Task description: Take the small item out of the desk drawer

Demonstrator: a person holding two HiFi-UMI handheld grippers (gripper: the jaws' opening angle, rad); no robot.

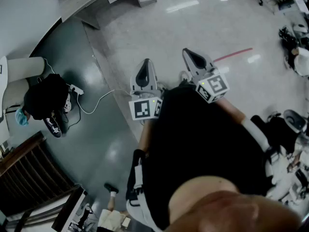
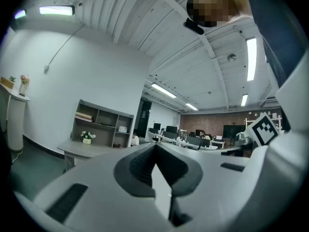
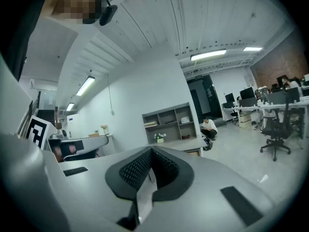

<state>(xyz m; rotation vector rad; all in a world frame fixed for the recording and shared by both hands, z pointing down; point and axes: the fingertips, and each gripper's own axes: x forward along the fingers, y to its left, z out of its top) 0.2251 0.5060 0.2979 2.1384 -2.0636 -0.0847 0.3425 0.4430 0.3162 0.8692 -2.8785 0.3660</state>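
In the head view both grippers are held up in front of the person's dark shirt (image 1: 203,149), high above the floor. My left gripper (image 1: 144,74) and my right gripper (image 1: 194,58) each have their jaws pressed together with nothing between them. The left gripper view shows my left gripper (image 2: 154,151) aimed across an office at a grey desk (image 2: 84,150) with a shelf unit (image 2: 104,124) on top. That same desk (image 3: 190,145) and shelf unit (image 3: 169,122) lie beyond my right gripper (image 3: 151,154). I cannot make out a drawer or a small item.
A person (image 1: 43,100) crouches on the dark floor at the left, beside a white cable (image 1: 96,104); this person (image 3: 209,127) also appears near the desk. Office chairs (image 3: 274,129) and rows of desks (image 2: 193,141) fill the far room. A wooden railing (image 1: 29,173) lies lower left.
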